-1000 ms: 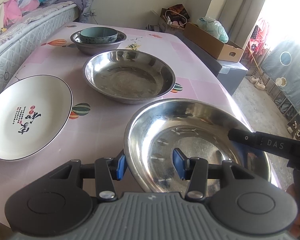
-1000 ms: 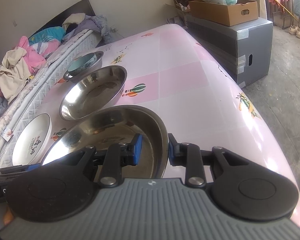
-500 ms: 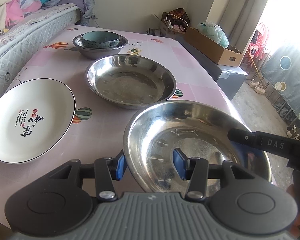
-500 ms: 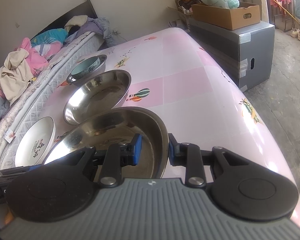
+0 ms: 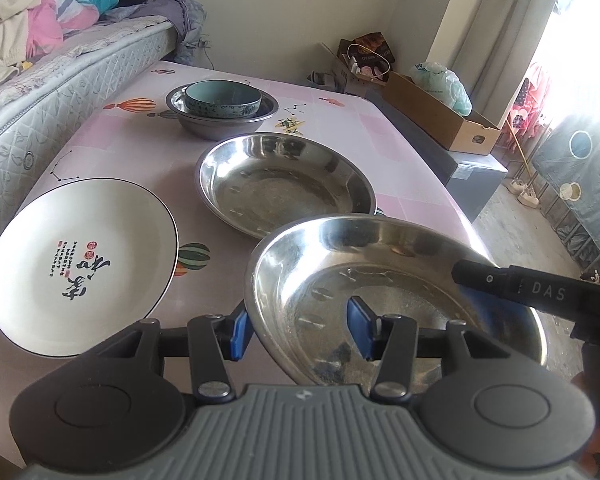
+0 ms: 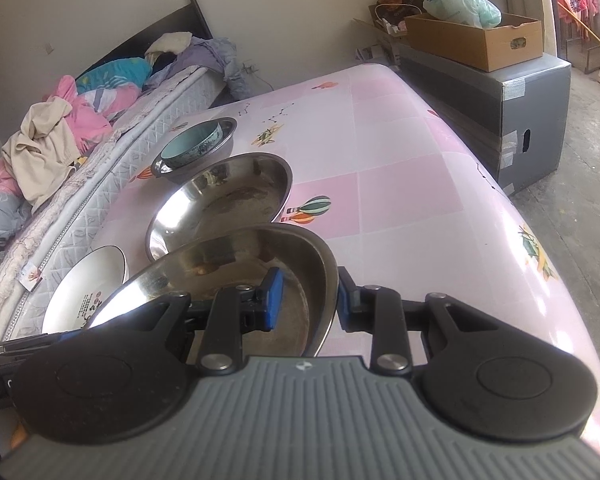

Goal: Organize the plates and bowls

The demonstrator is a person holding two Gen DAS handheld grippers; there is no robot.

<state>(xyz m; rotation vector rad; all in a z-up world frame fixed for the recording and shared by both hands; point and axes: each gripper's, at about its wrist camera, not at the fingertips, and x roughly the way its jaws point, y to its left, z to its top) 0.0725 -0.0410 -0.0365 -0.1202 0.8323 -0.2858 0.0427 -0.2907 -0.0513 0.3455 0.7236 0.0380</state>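
Note:
I hold a wide steel dish (image 5: 380,276) between both grippers, just above the pink table (image 5: 132,148). My left gripper (image 5: 298,330) is shut on its near-left rim, one pad outside and one inside. My right gripper (image 6: 308,300) is shut on the right rim (image 6: 328,264); its black finger (image 5: 500,280) shows in the left wrist view. A second steel dish (image 5: 284,184) lies right behind the held one. A white plate with black calligraphy (image 5: 80,268) lies to the left. Farther back, a teal bowl (image 5: 222,98) sits inside a grey steel bowl (image 5: 224,126).
A mattress (image 5: 60,76) piled with clothes runs along the table's left side. Right of the table a grey cabinet (image 6: 500,96) carries a cardboard box (image 6: 476,36). The table's right edge (image 6: 540,248) drops to a concrete floor.
The held steel dish has risen slightly with both grippers, and its far rim now overlaps the second steel dish in view. Both grips are unchanged.

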